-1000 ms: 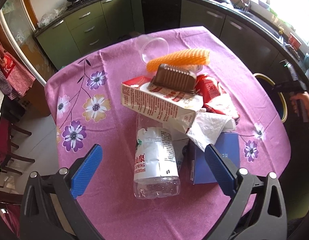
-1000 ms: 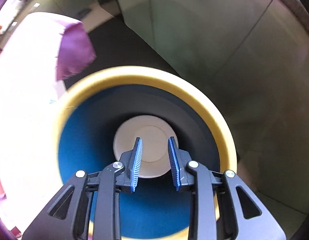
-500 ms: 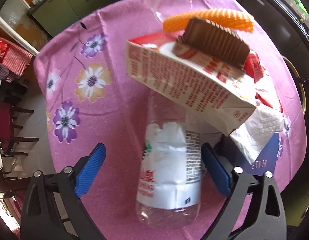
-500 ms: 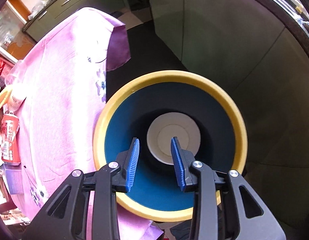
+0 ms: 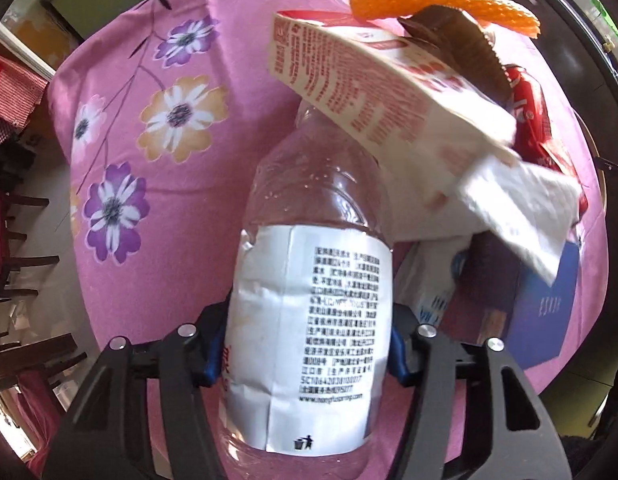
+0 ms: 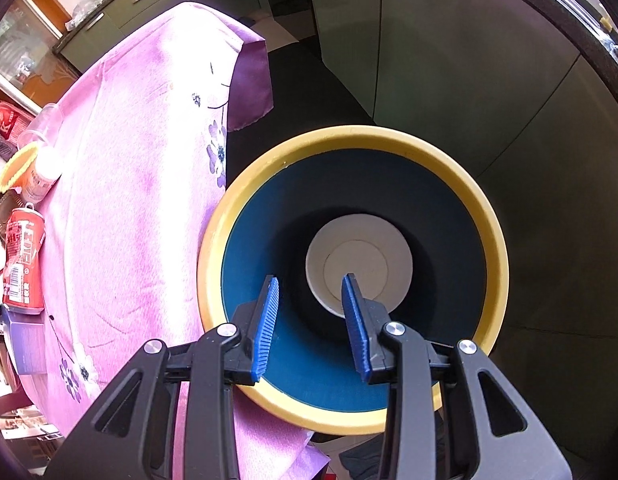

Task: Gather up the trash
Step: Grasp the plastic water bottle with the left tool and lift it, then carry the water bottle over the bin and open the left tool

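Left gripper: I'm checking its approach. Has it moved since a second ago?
Yes. The left gripper has dropped toward the tablecloth, its jaws just closing around the water bottle.

Both wrist views look steeply down, sharing the tablecloth (image 5: pixel 157 208).

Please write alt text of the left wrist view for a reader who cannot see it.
The left gripper, whose jaws have just been closing, clamps a clear plastic bottle with a white label, lying on a pink flowered tablecloth. Behind it lies a trash pile: a red-printed carton, a white napkin, an orange foam net and a blue box.
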Demonstrator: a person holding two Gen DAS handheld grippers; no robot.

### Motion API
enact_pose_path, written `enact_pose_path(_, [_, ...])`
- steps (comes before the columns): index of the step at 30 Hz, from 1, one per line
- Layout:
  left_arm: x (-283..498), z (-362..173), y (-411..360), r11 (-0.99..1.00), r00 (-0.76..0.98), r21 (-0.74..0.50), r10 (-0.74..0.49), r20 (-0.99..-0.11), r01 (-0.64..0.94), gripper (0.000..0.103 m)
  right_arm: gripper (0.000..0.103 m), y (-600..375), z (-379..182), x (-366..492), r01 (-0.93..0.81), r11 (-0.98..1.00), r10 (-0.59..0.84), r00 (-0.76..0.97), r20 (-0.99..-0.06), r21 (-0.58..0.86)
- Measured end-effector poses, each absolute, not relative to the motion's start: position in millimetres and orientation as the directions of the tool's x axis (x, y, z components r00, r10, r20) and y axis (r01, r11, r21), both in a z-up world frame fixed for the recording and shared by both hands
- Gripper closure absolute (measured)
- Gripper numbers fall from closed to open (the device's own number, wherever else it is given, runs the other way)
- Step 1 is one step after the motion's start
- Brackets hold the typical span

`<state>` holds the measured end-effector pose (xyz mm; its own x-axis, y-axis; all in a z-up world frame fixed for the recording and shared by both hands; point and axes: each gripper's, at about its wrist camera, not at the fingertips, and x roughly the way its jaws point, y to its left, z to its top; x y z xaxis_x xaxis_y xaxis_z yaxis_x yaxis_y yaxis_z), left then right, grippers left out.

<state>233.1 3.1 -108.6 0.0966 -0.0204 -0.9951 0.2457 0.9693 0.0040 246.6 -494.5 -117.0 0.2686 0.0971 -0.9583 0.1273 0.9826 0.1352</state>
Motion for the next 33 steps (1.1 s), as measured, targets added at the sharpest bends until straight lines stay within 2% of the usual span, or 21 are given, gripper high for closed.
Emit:
enact_pose_path(10, [187.6, -83.3, 26.6, 0.971, 0.164, 0.01, -0.03, -0.986, 0.239, 0.047, 0.07, -480.2, -121.9, 239.2, 0.096, 0.983, 0.124, 0.266, -0.956, 0.154])
enact_pose_path(19, [147.0, -59.7, 21.0, 0.966, 0.247, 0.014, -0.051, -0.968, 0.257, 0.047, 0.07, -469.1, -121.3, 226.7, 0.079, 0.983, 0.139, 0.28, -0.95, 0.168])
enact_pose_path(22, [140.8, -34.9, 6.0, 0.962, 0.277, 0.02, -0.058, -0.959, 0.272, 0.047, 0.07, -468.4, -117.1, 218.0, 0.076, 0.981, 0.15, 0.289, -0.945, 0.179])
enact_pose_path(28, [131.2, -1.5, -35.0, 0.927, 0.326, 0.021, -0.11, -0.939, 0.373, 0.047, 0.07, -477.7, -97.3, 191.4, 0.086, 0.971, 0.179, 0.346, -0.921, 0.221])
enact_pose_path(33, [134.8, 19.5, -104.4, 0.846, 0.319, -0.003, -0.205, -0.926, 0.534, 0.047, 0.07, -498.2, -74.8, 159.7, 0.112, 0.966, 0.172, 0.401, -0.9, 0.234])
